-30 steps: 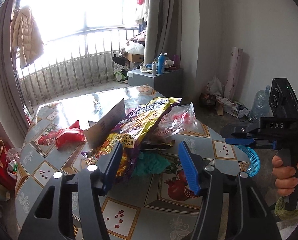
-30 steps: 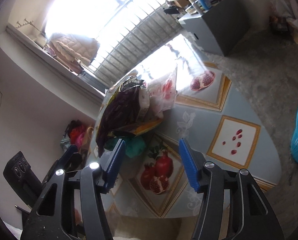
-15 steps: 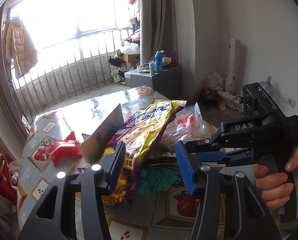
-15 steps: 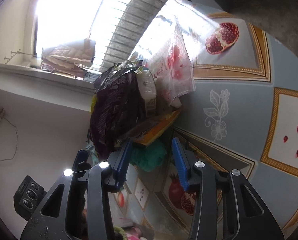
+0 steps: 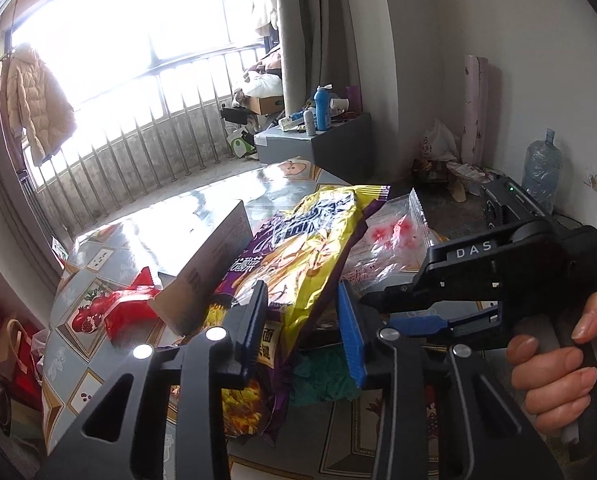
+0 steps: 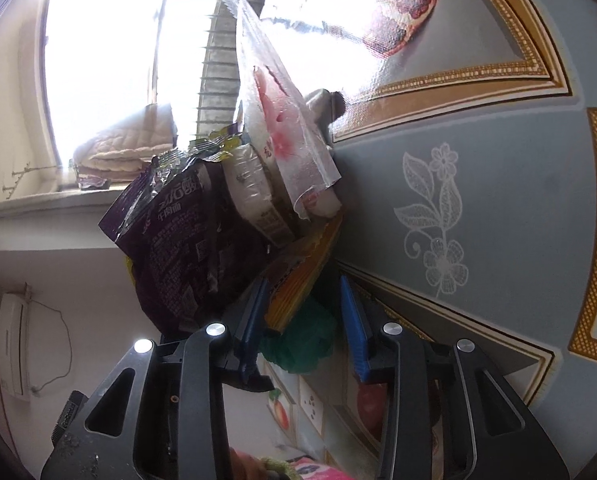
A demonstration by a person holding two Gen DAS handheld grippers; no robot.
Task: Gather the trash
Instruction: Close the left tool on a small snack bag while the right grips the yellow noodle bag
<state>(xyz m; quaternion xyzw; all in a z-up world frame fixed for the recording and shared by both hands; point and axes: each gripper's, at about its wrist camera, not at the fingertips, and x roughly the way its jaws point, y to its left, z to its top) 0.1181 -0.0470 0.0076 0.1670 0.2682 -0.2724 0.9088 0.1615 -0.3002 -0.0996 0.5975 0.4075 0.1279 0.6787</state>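
A pile of trash lies on the tiled table (image 5: pixel 98 256): a yellow-and-purple snack bag (image 5: pixel 310 240), a clear bag with pink flowers (image 5: pixel 394 240), a green crumpled wrapper (image 5: pixel 322 376), a cardboard box (image 5: pixel 206 252) and a red wrapper (image 5: pixel 126 308). My left gripper (image 5: pixel 302 332) is closing, with the snack bag's lower edge between its jaws; the pads do not press it. My right gripper (image 5: pixel 378 312) reaches in from the right. In its own view the right gripper (image 6: pixel 304 320) is closing around an orange packet edge (image 6: pixel 298 280) and the green wrapper (image 6: pixel 302 340), with a gap left.
A person's hand (image 5: pixel 558 376) holds the right gripper's handle. Behind the table stand a grey cabinet (image 5: pixel 318 148) with bottles, a barred window and a hanging coat (image 5: pixel 38 108). A water jug (image 5: pixel 540 168) and bags sit by the right wall. Bags (image 5: pixel 2 344) lie on the floor at left.
Both grippers have come closer to the pile and their jaws have narrowed. The right gripper has rolled and dropped, coming in right beside the left gripper's fingers.
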